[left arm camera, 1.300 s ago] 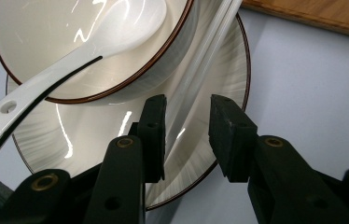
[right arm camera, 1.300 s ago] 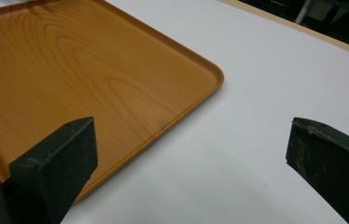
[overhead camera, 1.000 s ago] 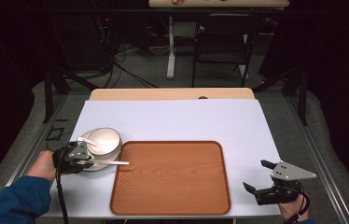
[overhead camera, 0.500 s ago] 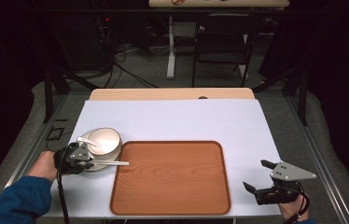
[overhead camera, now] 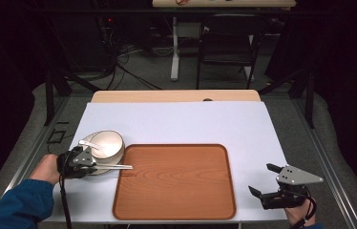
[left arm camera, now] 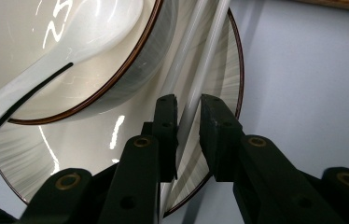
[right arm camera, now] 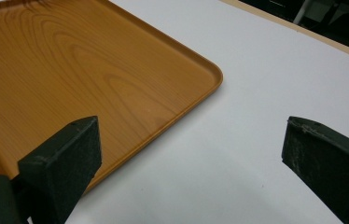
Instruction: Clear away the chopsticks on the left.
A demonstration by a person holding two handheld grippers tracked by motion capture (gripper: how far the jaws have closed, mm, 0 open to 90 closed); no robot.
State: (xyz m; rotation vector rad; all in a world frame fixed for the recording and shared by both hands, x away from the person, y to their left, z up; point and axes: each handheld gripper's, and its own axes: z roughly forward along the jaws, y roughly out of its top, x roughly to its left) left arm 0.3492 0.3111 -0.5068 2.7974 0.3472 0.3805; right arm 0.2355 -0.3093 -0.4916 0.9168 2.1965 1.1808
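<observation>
Beyond the table, a dark room holds black stands, loose cables on a grey floor and a chair (overhead camera: 226, 45) against the far side. Nearer, the table (overhead camera: 176, 96) carries a white sheet (overhead camera: 176, 124) that covers most of its top. On the near half of that sheet lies a brown wooden tray (overhead camera: 174, 180), bare, its near right corner also seen in the right gripper view (right arm camera: 116, 84).

Just left of the tray sits a plate (left arm camera: 70, 154) with a bowl (overhead camera: 107, 143) on it, and a white spoon (left arm camera: 46, 60) rests in the bowl with its handle over the rim. A pair of white chopsticks (overhead camera: 118, 166) lies on the plate beside the bowl; in the high view their long axis runs level across the table, tips pointing right and reaching just over the tray's left edge.

The left gripper (overhead camera: 78, 162) hangs over the near side of the plate. In the left gripper view its jaws stand close together either side of the chopsticks (left arm camera: 196, 88); they have just been closing, but a thin gap remains on the right side, so the sticks sit between the pads rather than clamped. Compared with a second ago the chopsticks lie in much the same place, and neither hand has shifted.

The right gripper (overhead camera: 268, 180) waits off the tray's near right corner, jaws spread wide over bare sheet.
</observation>
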